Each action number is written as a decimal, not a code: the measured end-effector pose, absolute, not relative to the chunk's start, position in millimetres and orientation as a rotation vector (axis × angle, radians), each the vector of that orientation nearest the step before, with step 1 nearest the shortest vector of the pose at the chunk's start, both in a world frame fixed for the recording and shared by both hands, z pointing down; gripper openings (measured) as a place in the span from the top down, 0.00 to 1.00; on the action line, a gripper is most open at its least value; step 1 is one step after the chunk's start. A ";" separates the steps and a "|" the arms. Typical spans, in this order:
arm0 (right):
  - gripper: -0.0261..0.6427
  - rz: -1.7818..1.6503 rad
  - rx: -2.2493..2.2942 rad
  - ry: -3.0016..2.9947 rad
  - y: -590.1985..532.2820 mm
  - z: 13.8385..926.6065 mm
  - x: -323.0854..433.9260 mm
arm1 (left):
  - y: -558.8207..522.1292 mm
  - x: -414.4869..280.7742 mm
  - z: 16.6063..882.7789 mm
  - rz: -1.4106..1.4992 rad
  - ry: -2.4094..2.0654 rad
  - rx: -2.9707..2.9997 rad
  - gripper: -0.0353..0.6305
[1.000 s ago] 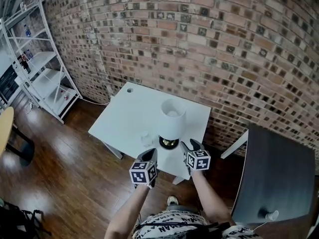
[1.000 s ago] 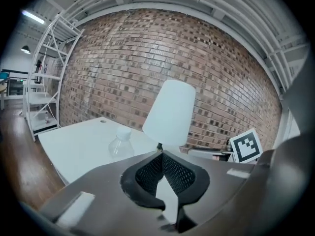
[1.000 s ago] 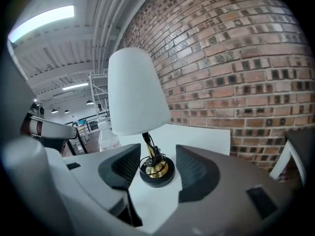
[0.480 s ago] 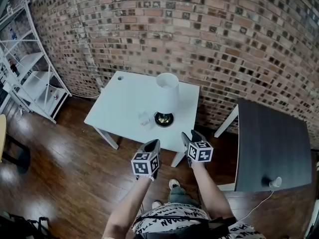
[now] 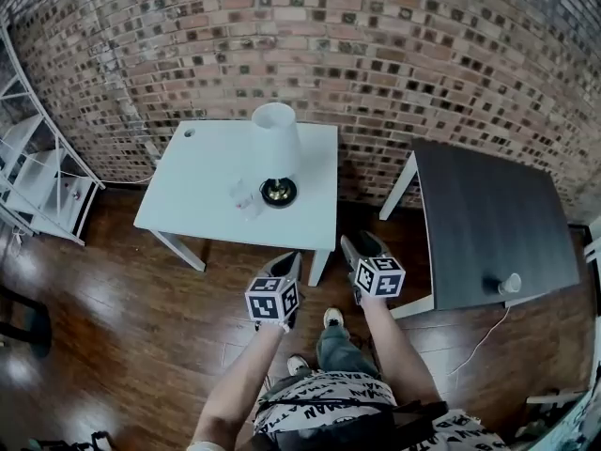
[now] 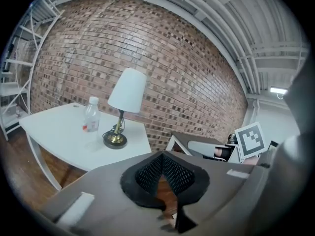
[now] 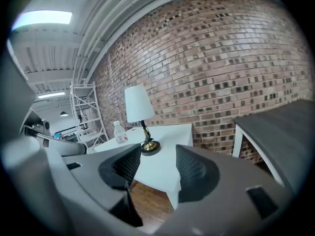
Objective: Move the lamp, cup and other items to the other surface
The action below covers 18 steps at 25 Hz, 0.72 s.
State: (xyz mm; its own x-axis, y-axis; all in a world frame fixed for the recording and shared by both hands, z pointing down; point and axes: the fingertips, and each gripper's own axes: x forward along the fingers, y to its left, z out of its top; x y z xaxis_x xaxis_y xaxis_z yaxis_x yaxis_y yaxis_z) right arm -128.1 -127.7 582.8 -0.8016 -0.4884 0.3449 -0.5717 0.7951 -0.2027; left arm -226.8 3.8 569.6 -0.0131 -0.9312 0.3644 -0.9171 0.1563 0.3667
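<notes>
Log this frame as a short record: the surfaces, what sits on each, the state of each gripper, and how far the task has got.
surfaces: white table at left, dark table at right
on white table: lamp, upright; clear bottle beside its base
on dark table: small white object at the near corner, too small to identify
left gripper: jaws together, nothing held
right gripper: jaws apart, nothing between them
task progress: lamp and bottle not yet moved
</notes>
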 end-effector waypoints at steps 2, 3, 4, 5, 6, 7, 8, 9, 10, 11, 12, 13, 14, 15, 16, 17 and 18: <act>0.61 0.442 0.862 -2.702 -127.0 580.6 -108.6 | -3.2 -210.0 566.6 -0.028 -1.878 1.795 0.95; 0.61 0.448 0.884 -2.697 -128.6 579.4 -99.6 | -8.0 -202.0 563.5 -0.025 -1.862 1.819 0.95; 0.61 0.455 0.905 -2.693 -130.7 578.4 -90.4 | -12.9 -193.5 560.6 -0.021 -1.847 1.843 0.95; 0.61 0.458 0.927 -2.687 -133.2 577.8 -80.6 | -17.8 -184.2 558.5 -0.016 -1.832 1.866 0.95; 0.61 0.459 0.950 -2.681 -136.1 577.7 -69.8 | -22.8 -173.9 557.3 -0.011 -1.815 1.888 0.95; 0.61 0.461 0.975 -2.673 -139.8 578.1 -58.0 | -28.3 -162.8 556.6 -0.005 -1.796 1.910 0.95; 0.61 0.465 1.003 -2.665 -144.6 578.1 -45.6 | -34.6 -151.6 556.1 0.001 -1.776 1.931 0.95; 0.61 0.469 1.035 -2.657 -150.2 577.3 -33.1 | -42.0 -140.5 555.2 0.007 -1.754 1.953 0.95; 0.56 0.474 1.069 -2.650 -156.2 575.6 -20.2 | -50.4 -129.2 554.3 0.014 -1.731 1.975 0.95; 0.55 0.478 1.104 -2.643 -161.9 573.3 -6.3 | -59.5 -117.1 553.5 0.021 -1.706 1.997 0.95; 0.55 0.478 1.140 -2.633 -167.5 570.6 8.8 | -68.9 -104.1 552.8 0.028 -1.679 2.018 0.95; 0.55 0.473 1.176 -2.621 -173.1 568.2 25.0 | -78.6 -90.0 552.1 0.034 -1.652 2.039 0.95; 0.54 0.465 1.212 -2.606 -178.9 566.2 42.2 | -88.6 -74.9 551.0 0.041 -1.626 2.061 0.95; 0.52 0.458 1.248 -2.587 -184.9 564.7 60.3 | -98.9 -58.6 549.5 0.048 -1.598 2.085 0.95; 0.48 0.454 1.286 -2.567 -190.9 563.8 79.7 | -108.9 -41.3 547.8 0.054 -1.568 2.110 0.95; 0.48 0.456 1.329 -2.546 -196.8 563.6 100.1 | -118.0 -23.2 546.5 0.061 -1.535 2.136 0.95; 0.48 0.460 1.380 -2.523 -202.4 564.2 121.1 | -125.8 -5.4 546.3 0.070 -1.502 2.162 0.95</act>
